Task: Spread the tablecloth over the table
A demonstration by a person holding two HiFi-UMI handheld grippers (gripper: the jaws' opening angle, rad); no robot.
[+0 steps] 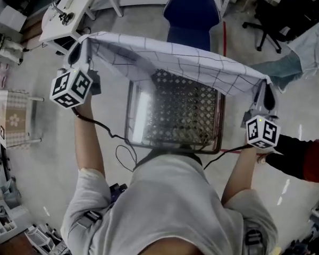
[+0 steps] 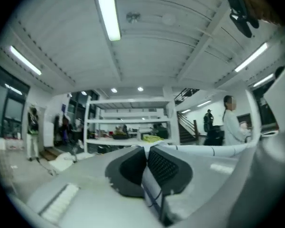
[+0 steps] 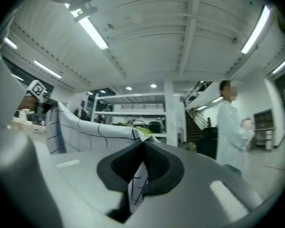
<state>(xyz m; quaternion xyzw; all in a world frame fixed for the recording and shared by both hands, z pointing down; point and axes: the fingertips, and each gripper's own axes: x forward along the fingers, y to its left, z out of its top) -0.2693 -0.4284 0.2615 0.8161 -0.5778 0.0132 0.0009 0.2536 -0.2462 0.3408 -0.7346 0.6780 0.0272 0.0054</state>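
I hold the tablecloth (image 1: 170,62) aloft over the bare counter (image 1: 175,118), left claw (image 2: 146,159) and right claw (image 3: 142,152) each pinching a corner; laying it down remains.

White tablecloth (image 1: 167,61) with thin dark grid lines

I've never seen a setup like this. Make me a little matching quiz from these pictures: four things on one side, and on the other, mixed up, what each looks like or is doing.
Things:
1. tablecloth
2. table
3. chair
4. left gripper

Descriptions:
A. blue, past the table's far side
B. jaws shut on a cloth corner
C. white with dark grid lines, held up in the air
D. glossy top showing a lattice pattern

Pairs: 1-C, 2-D, 3-A, 4-B
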